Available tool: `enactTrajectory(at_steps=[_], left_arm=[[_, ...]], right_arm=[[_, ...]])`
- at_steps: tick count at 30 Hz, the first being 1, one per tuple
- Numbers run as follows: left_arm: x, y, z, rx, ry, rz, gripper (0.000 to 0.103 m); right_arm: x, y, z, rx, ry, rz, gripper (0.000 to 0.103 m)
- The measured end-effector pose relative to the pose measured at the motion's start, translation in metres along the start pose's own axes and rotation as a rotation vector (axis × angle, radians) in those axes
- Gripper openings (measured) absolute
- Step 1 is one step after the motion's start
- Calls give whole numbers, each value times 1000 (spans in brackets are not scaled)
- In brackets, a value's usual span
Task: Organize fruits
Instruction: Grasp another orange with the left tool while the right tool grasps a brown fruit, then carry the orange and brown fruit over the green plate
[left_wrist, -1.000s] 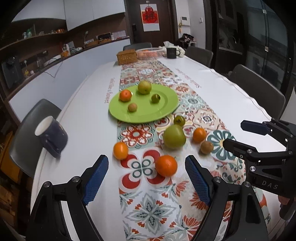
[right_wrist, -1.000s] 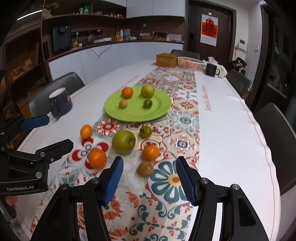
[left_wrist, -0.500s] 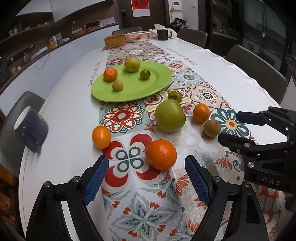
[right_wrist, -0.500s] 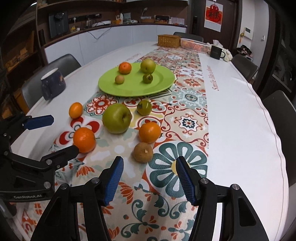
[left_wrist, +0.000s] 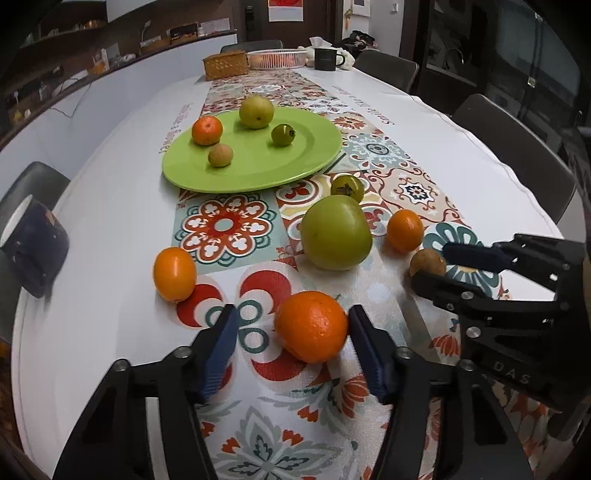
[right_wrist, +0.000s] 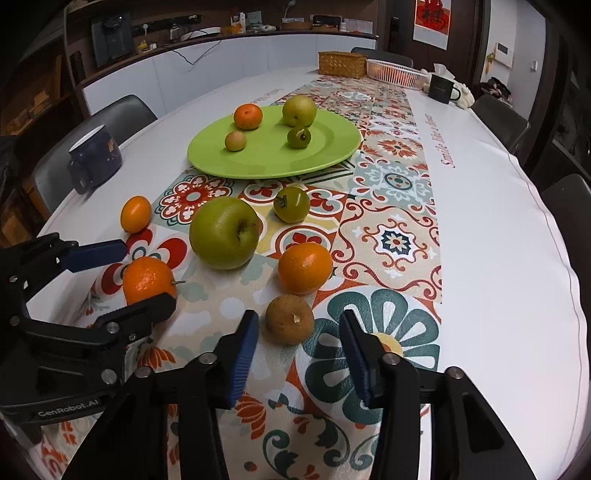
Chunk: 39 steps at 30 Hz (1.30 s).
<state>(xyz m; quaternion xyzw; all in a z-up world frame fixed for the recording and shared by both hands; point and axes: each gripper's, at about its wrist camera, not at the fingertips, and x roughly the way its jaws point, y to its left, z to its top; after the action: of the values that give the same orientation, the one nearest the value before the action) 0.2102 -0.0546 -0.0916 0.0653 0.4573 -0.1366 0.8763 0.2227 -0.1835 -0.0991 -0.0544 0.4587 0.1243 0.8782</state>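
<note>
The left gripper, jaws just closing, straddles a large round orange while the right gripper, also narrowing, brackets a small brown fruit, neither yet clamped.

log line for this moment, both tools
left tool: jaws just closing around large orange, no grip | right tool: jaws just closing around brown fruit, no grip | green plate: four fruits

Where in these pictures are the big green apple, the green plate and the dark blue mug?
big green apple (right_wrist: 224, 232), right wrist view, middle of its skin.
green plate (right_wrist: 332, 138), right wrist view, bare rim.
dark blue mug (right_wrist: 96, 153), right wrist view, side wall.
</note>
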Motion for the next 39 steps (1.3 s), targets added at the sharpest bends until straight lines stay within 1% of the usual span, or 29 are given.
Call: enactTrajectory(at_steps=[2, 3, 5, 11, 19, 28, 35, 39], left_arm=[[1, 0, 0, -15, 12, -34, 41], [2, -1, 0, -22, 17, -50, 40], [1, -3, 0, -27, 15, -43, 40], [-1, -3, -1, -29, 18, -34, 40], [-19, -3, -2, -31, -18, -21, 40], [-51, 1, 8, -52, -76, -8, 40], [-73, 7, 26, -47, -137, 10, 40], [-82, 10, 40, -39, -169, 21, 40]], right_arm=[[2, 0, 0, 2, 8, 6, 37], [3, 0, 0, 3, 10, 9, 35], [3, -1, -1, 7, 15, 13, 29], [-4, 0, -2, 15, -2, 16, 29], [-20, 3, -1, 9, -33, 24, 29], [-54, 13, 7, -7, -116, 50, 29], [-80, 19, 29, -24, -202, 63, 29], [-86, 21, 42, -32, -234, 60, 29]])
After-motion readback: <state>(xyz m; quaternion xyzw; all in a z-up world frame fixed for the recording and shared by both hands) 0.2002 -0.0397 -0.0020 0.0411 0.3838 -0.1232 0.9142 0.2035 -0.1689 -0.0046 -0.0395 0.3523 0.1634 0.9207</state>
